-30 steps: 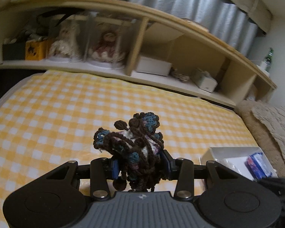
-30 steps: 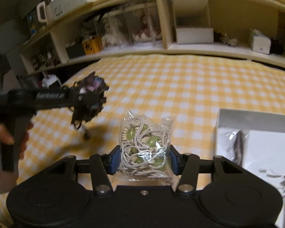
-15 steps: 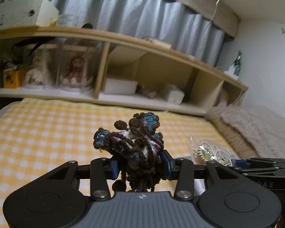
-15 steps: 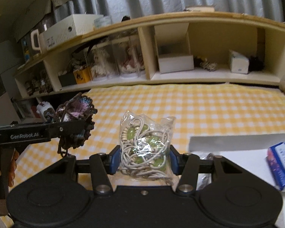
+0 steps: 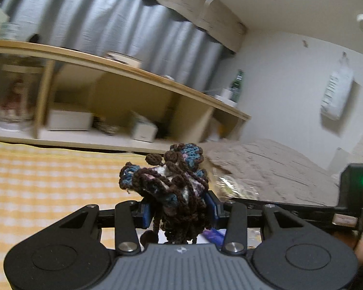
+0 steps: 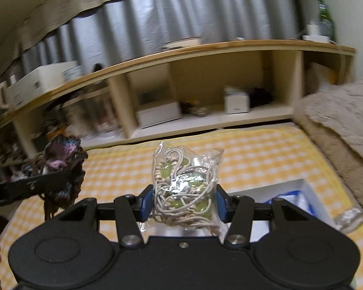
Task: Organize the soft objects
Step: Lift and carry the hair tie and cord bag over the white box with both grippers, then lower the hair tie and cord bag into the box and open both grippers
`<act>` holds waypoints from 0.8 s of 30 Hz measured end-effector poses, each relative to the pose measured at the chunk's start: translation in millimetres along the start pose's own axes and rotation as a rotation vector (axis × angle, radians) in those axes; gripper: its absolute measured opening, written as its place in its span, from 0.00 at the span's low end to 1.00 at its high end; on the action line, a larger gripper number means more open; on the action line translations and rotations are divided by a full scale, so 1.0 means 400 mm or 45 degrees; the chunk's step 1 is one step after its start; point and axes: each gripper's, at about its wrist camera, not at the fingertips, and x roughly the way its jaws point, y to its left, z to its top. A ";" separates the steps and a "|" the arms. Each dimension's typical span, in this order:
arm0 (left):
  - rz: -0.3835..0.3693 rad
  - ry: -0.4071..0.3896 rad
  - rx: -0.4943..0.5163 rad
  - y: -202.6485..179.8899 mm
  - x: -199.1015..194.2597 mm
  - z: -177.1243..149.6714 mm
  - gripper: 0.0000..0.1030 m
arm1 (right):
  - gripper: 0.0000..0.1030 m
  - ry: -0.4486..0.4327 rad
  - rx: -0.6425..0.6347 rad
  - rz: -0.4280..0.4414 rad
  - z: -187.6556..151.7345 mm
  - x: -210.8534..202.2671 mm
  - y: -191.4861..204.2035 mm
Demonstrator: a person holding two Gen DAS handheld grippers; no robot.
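Both grippers have swung up and rightward off the checked bedspread (image 6: pixel 266 145): left gripper (image 5: pixel 179 209) stays clamped on the crocheted yarn bundle (image 5: pixel 167 186), right gripper (image 6: pixel 181 204) on the bagged bead cord (image 6: pixel 186 183), likely carrying both toward the white box (image 6: pixel 300 186)

1. We are tilting the left gripper (image 5: pixel 179 209) upward and swinging it to the right: the curtain (image 5: pixel 96 26), the white wall (image 5: pixel 290 91) and the beige blanket (image 5: pixel 266 164) are now filling its view.
2. We are bringing the right gripper (image 6: pixel 184 200) in close on the right side of the left one.
3. We are raising the right gripper's view too, so the white tray (image 6: pixel 278 189) is sliding low and the shelf (image 6: pixel 205 50) is blurring.
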 end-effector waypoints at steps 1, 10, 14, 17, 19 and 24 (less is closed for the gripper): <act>-0.028 0.008 0.002 -0.017 0.021 -0.005 0.43 | 0.51 -0.005 0.022 -0.016 0.001 0.001 -0.021; -0.213 0.135 -0.178 -0.071 0.233 -0.098 0.44 | 0.50 0.032 0.124 -0.169 -0.008 0.037 -0.125; -0.204 0.255 -0.220 -0.071 0.334 -0.158 0.44 | 0.50 0.022 0.188 -0.209 -0.012 0.041 -0.173; -0.139 0.366 -0.161 -0.072 0.394 -0.197 0.44 | 0.50 0.044 0.240 -0.194 -0.018 0.065 -0.203; -0.089 0.431 -0.105 -0.070 0.422 -0.215 0.44 | 0.50 0.062 0.247 -0.171 -0.019 0.085 -0.207; 0.052 0.537 0.008 -0.037 0.431 -0.239 0.44 | 0.50 0.118 0.180 -0.125 -0.015 0.145 -0.195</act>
